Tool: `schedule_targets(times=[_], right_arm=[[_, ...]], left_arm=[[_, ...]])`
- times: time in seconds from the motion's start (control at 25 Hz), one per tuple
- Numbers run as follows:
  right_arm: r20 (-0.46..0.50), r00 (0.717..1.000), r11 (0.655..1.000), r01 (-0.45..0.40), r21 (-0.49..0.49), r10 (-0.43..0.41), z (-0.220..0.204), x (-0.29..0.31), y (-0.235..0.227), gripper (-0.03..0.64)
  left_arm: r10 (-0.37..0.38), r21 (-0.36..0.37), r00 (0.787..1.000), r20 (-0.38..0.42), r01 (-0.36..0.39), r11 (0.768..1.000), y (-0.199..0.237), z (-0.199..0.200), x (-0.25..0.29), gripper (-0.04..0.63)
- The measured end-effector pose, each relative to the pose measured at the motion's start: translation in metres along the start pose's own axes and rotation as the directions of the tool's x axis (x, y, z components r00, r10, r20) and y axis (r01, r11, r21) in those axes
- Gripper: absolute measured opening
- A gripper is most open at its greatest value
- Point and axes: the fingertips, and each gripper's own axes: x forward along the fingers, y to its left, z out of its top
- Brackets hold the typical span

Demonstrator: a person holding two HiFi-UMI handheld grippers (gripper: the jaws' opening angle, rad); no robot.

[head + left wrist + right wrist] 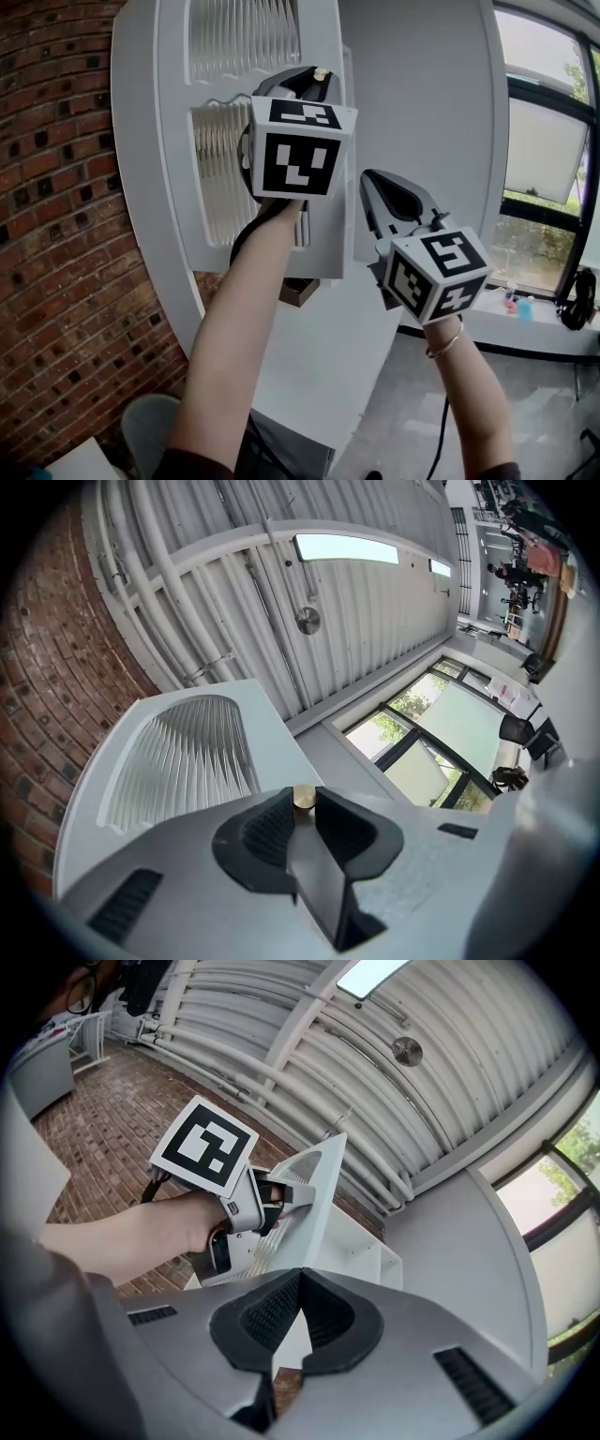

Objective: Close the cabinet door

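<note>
A white cabinet door (178, 141) with ribbed glass panels (220, 169) stands ajar from the white cabinet (422, 112). My left gripper (317, 80) is at the door's free edge, shut on a small brass knob (304, 798) that sits between its black pads. In the left gripper view the door panel (183, 761) lies just beyond the jaws. My right gripper (368, 178) hangs lower and to the right, clear of the door, its jaws shut with the tips touching and nothing between them. The right gripper view shows the left gripper (272, 1194) on the door's edge (314, 1194).
A red brick wall (56, 187) runs along the left behind the door. Tall windows (544, 159) and a sill with small bottles (517, 305) are at the right. A grey rounded seat (150, 427) stands low on the left by my arm.
</note>
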Motion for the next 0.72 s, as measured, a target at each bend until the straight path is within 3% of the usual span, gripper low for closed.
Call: schedule_targets(times=[0.44, 0.72], right_arm=[[0.021, 0.995, 0.994, -0.097, 0.056, 0.096, -0.053, 0.046, -0.034, 0.001], [0.042, 0.978, 0.97, -0.206, 0.127, 0.202, -0.088, 0.088, -0.049, 0.001]], left_arm=[[0.095, 0.08, 0.994, -0.053, -0.091, 0.993, 0.004, -0.05, 0.062, 0.077], [0.21, 0.153, 0.971, -0.116, -0.192, 0.97, 0.025, -0.088, 0.094, 0.077]])
